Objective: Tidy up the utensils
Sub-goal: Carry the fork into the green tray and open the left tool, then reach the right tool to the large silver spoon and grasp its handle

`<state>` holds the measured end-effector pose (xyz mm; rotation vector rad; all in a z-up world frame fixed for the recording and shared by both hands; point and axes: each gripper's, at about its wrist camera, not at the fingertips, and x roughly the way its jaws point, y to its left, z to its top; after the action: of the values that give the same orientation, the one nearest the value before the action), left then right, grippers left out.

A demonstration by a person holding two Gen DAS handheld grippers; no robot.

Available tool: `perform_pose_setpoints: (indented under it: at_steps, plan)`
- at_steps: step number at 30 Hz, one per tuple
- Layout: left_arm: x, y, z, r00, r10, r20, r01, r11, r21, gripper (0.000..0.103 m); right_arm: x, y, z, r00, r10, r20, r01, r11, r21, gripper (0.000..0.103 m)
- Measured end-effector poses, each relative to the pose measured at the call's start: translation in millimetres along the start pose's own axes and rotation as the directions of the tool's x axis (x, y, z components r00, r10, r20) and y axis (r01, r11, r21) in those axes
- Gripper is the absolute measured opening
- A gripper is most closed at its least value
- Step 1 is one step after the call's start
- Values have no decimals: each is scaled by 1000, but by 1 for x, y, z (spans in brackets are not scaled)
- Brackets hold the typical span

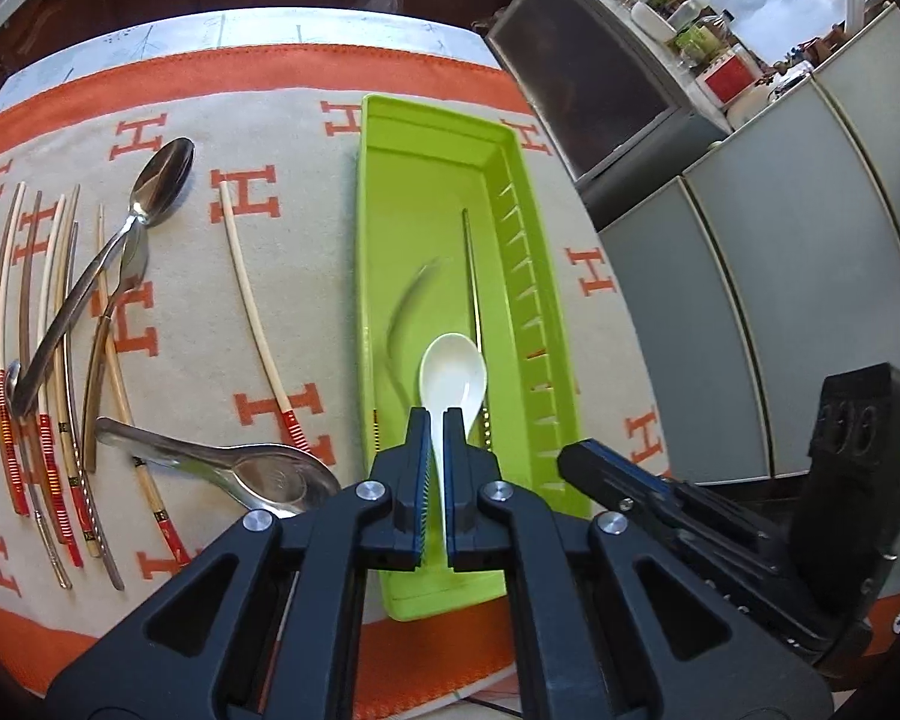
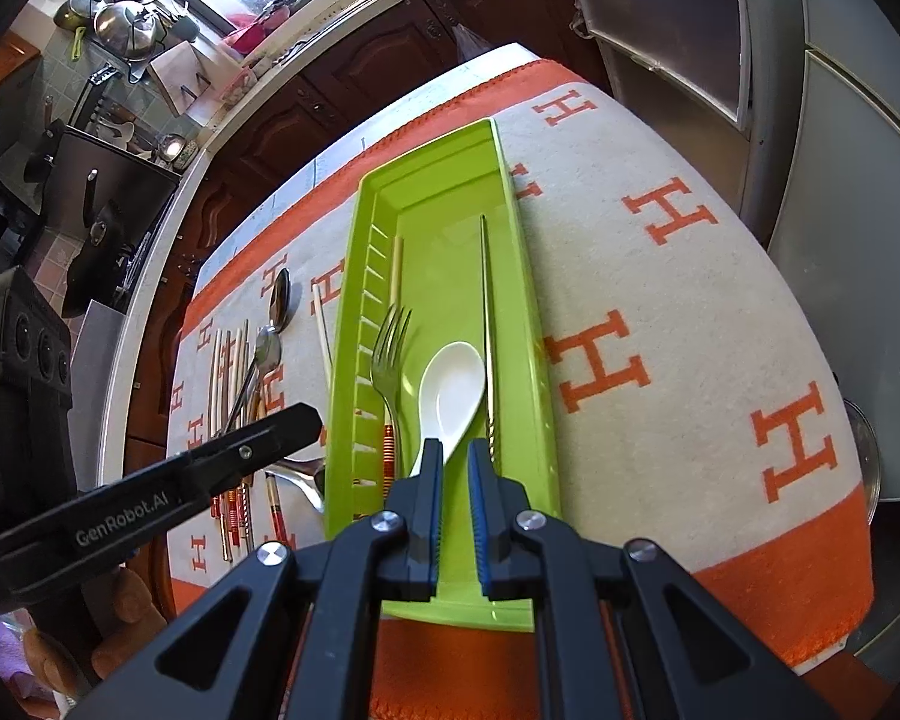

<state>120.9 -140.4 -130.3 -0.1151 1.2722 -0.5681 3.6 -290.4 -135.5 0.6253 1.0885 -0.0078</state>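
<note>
My left gripper (image 1: 437, 420) is shut on the handle of a white ceramic spoon (image 1: 453, 375), holding it over the green tray (image 1: 432, 120). The tray (image 2: 354, 294) also holds a metal chopstick (image 1: 473, 276), a fork (image 2: 390, 354) seen blurred in the left wrist view, and a cream chopstick (image 2: 396, 270). My right gripper (image 2: 455, 450) hovers over the tray's near end with a narrow gap between its fingers and nothing in it; the white spoon (image 2: 453, 387) lies just beyond its tips. My left gripper (image 2: 294, 420) shows at the left of the right wrist view.
Left of the tray on the orange-and-grey H-patterned cloth (image 1: 306, 312) lie several chopsticks (image 1: 48, 330), a loose cream chopstick (image 1: 252, 306), steel spoons (image 1: 156, 186) and a metal soup spoon (image 1: 258, 474). Cabinets (image 1: 750, 300) stand right of the table.
</note>
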Motion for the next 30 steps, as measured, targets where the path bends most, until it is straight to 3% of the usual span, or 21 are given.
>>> perform_pose_setpoints:
  at_steps: [4,6,8,10,18,23,30]
  plan:
    - [2,5,0,1000,14,0,-14,1000,10,6,5,1,2,1000,2,-9,-2,1000,-4,10]
    - [-2,8,-1,1000,23,7,-23,1000,10,17,8,2,2,1000,5,-18,-5,1000,-10,10]
    - [-9,13,-4,999,30,30,-30,1000,-1,41,10,4,1,1000,3,-24,-4,1000,-18,10]
    - [-19,17,-8,998,31,54,-31,999,-17,47,12,7,1,999,2,-32,-3,1000,-30,10]
    - [-47,45,-21,988,111,108,-103,992,-72,47,11,24,-5,999,-4,-34,1,997,-80,12]
    - [-57,56,-33,953,267,144,-260,963,-65,47,10,39,-11,999,-14,-31,10,992,-128,19]
    - [-68,76,-51,924,347,160,-339,938,-72,47,8,65,-21,999,-30,-29,23,975,-221,20]
